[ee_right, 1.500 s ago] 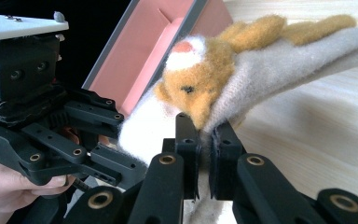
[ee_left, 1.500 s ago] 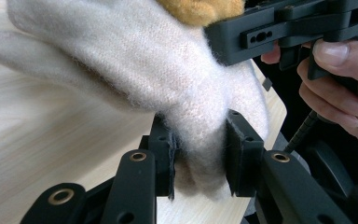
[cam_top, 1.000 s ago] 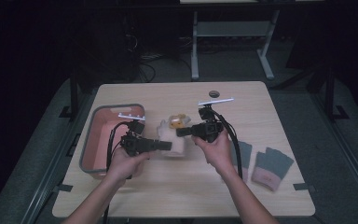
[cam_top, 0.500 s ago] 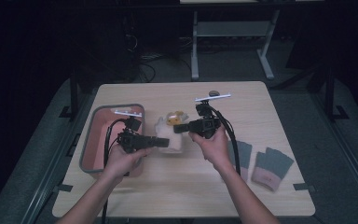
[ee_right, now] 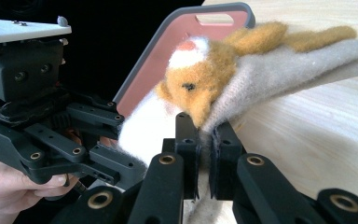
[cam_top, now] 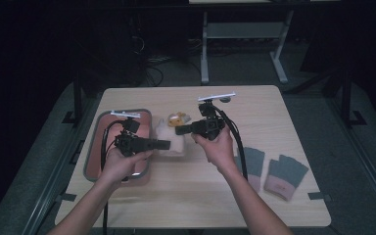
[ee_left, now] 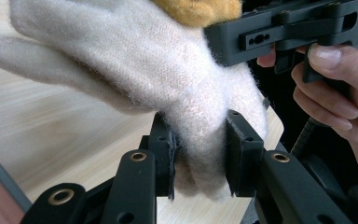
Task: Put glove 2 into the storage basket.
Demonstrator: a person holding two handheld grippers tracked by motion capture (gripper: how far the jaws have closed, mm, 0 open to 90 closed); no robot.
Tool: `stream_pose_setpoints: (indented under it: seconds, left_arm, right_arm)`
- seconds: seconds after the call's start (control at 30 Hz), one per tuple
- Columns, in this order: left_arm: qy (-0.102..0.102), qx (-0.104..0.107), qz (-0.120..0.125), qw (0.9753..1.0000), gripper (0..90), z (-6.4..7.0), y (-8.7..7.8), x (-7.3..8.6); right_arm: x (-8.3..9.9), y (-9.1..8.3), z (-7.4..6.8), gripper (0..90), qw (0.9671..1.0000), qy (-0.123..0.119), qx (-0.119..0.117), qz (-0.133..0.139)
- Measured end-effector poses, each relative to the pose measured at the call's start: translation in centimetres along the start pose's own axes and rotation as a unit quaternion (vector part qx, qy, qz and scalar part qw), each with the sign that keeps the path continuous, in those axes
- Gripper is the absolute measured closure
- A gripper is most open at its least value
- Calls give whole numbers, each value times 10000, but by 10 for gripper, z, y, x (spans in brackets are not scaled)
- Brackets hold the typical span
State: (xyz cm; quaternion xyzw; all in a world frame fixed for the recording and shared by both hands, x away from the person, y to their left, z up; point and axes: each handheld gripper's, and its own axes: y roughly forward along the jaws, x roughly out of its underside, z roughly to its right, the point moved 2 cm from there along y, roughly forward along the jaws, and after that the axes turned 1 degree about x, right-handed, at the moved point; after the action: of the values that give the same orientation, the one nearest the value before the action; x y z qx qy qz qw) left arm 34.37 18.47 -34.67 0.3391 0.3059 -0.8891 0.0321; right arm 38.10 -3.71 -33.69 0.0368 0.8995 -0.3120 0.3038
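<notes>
Above the desk (cam_top: 274, 112) beside the pink tray (cam_top: 98, 142), the left gripper (ee_left: 199, 149) clamps the cream glove's (ee_left: 135, 60) cuff and the right gripper (ee_right: 204, 140) pinches its edge; opposing pulls could tear the knit or slip it free.

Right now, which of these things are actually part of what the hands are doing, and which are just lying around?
In use:
cream glove, with an orange animal face
left gripper, shut on its cuff
right gripper, shut on its edge

Lying about:
grey gloves at the table's right
pink tray
</notes>
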Motion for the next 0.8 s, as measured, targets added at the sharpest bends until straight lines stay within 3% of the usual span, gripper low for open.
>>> stream_pose_setpoints:
  seconds: [0.53,0.8]
  left_arm:
    - [32,-67,116,9999,675,-4,-18,-12]
    - [-68,-72,192,9998,676,-12,-28,-15]
  right_arm:
    - [-18,6,-9,840,9998,-47,-193,73]
    - [-28,15,-14,840,9996,-52,-283,58]
